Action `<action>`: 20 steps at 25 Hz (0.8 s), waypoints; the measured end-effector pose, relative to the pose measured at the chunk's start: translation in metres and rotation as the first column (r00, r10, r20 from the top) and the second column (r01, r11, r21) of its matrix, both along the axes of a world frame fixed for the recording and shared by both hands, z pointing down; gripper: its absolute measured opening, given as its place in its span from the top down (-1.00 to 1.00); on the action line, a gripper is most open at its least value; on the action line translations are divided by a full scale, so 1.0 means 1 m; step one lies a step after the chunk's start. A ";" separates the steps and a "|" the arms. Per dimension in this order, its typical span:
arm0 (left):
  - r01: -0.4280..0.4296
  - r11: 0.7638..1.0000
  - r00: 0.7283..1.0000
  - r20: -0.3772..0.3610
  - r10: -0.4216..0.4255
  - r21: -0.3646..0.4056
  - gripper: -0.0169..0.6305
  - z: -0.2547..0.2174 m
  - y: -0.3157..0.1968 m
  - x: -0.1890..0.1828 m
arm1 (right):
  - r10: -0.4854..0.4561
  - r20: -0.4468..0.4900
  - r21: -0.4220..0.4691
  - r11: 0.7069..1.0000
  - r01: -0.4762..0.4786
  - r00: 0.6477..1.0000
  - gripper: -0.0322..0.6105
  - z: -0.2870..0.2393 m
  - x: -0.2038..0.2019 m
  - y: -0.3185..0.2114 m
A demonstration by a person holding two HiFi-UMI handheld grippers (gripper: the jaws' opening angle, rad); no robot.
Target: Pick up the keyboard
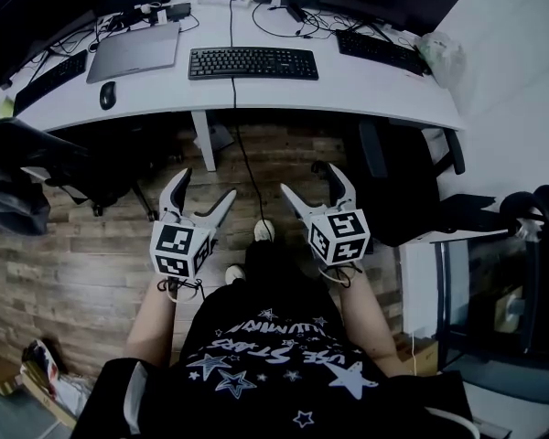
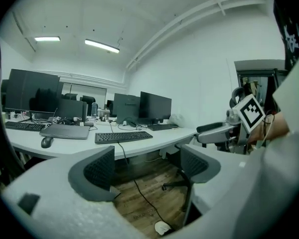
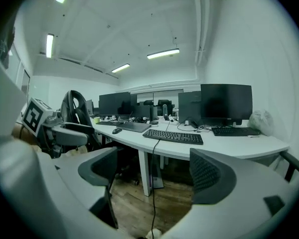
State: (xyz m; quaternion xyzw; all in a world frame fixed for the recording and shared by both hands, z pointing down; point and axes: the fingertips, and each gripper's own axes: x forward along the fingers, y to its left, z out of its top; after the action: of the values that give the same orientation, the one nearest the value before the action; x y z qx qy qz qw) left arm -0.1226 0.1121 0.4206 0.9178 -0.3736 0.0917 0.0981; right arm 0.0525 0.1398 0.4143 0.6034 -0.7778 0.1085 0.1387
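1. Approach stage: we stand back from the white desk (image 1: 357,88) with both tools held over the wood floor (image 1: 91,254). The keyboard (image 1: 252,63) is well apart from either one. We judge the pick-up barely begun, with no contact made.
2. Target: the black keyboard lies flat at the middle of the desk, near its front edge. It sits between a closed grey laptop (image 1: 134,50) on its left and a second keyboard (image 1: 382,51) further right. A dark cable (image 1: 244,149) runs over the desk edge at the keyboard and down to the floor.
3. Left gripper (image 1: 206,186): its jaws are spread wide and only the floor shows between the pads.
4. Right gripper (image 1: 304,179): it is likewise spread and empty, level with its partner. A black office chair (image 1: 398,190) stands just to its right.
5. Pose: we keep both hands close to the body with the forearms bent. The tools sit side by side, aimed at the desk and dipping slightly, with their marker cubes turned up.
6. Next move, in our judgement: we close the gap to the desk and bring the spread jaws to the keyboard's edges. Its low, flat body offers little to bite, so a pad would likely have to slip under the rim. The cable may tug as it lifts.
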 end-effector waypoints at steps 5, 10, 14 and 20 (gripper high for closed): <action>0.045 0.998 0.999 0.018 -0.045 -0.032 -0.41 0.013 -0.013 -0.005 | 0.026 0.004 -0.031 0.999 -0.026 1.000 -0.60 0.014 0.017 -0.018; 0.093 0.995 0.994 0.061 -0.091 -0.040 -0.41 0.019 -0.037 -0.014 | 0.044 0.032 -0.058 0.997 -0.042 0.999 -0.62 0.027 0.037 -0.059; 0.115 0.993 0.988 0.108 -0.112 -0.023 -0.44 0.017 -0.072 -0.015 | 0.044 0.040 -0.042 0.998 -0.042 0.998 -0.64 0.025 0.050 -0.105; 0.134 0.990 0.984 0.123 -0.128 -0.037 -0.45 0.018 -0.139 0.009 | 0.036 0.076 -0.070 0.997 -0.030 0.996 -0.64 0.034 0.079 -0.173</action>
State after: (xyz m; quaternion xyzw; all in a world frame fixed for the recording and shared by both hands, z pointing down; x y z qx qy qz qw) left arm -0.1137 -0.0269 0.4387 0.8816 -0.4362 0.1485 0.1020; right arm 0.1315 -0.0337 0.4486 0.6063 -0.7683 0.1609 0.1273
